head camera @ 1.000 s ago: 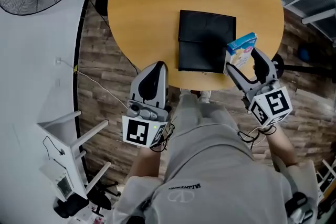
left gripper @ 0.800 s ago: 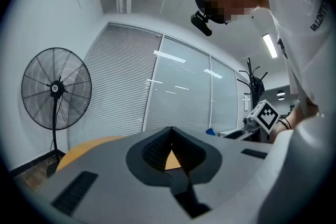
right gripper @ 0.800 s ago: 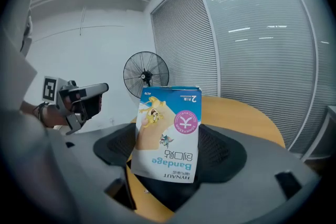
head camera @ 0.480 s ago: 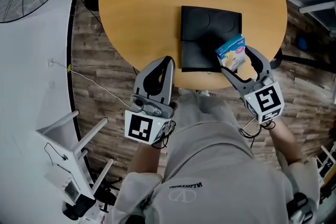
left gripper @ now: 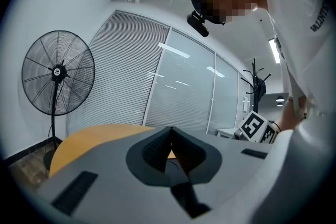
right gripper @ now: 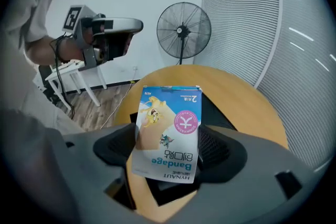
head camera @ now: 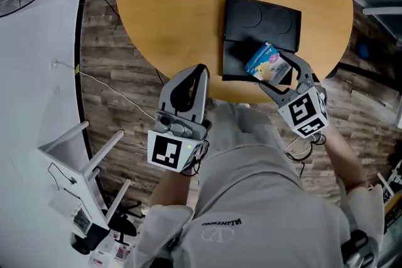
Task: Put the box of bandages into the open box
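- Bandage box [right gripper: 167, 134] clamped between the right gripper [head camera: 275, 72] jaws; its print reads upside down in the right gripper view.
- It is held tilted over the near half of the black open box [head camera: 264, 19]; contact can't be told.
- Open box lies flat on the round wooden table [head camera: 176, 9], close to its near edge.
- Left gripper [left gripper: 170, 136] jaws pressed together, nothing between them; it hangs at the table's near rim, apart from both boxes.
- Fan [left gripper: 58, 73] stands off the table's left.

Bandage box [head camera: 264, 62] partly hides the open box [head camera: 262, 23].
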Demonstrator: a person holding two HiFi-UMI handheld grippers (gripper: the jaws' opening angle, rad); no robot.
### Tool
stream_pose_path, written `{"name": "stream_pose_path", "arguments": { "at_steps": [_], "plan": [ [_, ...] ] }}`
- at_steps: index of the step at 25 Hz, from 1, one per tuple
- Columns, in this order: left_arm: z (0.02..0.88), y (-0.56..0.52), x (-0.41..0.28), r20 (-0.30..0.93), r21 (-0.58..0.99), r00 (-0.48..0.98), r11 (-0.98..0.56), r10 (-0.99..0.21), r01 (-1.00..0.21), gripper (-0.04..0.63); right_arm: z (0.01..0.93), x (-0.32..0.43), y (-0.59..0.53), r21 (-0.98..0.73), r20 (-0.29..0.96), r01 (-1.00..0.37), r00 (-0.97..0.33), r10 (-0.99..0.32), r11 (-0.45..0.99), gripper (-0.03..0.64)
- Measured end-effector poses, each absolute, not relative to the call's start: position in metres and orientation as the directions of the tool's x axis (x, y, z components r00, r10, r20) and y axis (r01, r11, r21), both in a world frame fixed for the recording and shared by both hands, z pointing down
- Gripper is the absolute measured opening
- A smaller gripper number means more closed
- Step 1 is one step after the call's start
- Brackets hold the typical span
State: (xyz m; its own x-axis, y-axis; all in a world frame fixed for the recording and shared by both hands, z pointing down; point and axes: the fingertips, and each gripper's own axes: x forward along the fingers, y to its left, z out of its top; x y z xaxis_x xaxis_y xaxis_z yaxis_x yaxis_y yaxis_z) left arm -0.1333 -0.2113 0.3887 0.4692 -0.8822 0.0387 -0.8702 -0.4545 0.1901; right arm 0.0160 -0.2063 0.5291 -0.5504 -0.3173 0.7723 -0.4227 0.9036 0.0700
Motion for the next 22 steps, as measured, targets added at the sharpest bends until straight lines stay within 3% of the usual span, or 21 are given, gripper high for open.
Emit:
{"name": "stream_pose_path", "arguments": {
  "at_steps": [11, 22],
  "plan": [
    [0.399, -0.210, -0.152, 0.047, 0.189, 0.455, -0.439, -0.889, -0.878, 0.003, 0.581, -0.002, -0.191, 0.106, 0.882, -0.210, -0.432, -0.189, 0.972, 0.387],
    [0.401, -0.212, -0.151, 0.057, 0.198, 0.467, -0.448, -0.883, -0.872, 0.003, 0.590, 0.000, -0.193, 0.097, 0.895, -0.195, -0.412, -0.171, 0.976, 0.387]
  ]
}}
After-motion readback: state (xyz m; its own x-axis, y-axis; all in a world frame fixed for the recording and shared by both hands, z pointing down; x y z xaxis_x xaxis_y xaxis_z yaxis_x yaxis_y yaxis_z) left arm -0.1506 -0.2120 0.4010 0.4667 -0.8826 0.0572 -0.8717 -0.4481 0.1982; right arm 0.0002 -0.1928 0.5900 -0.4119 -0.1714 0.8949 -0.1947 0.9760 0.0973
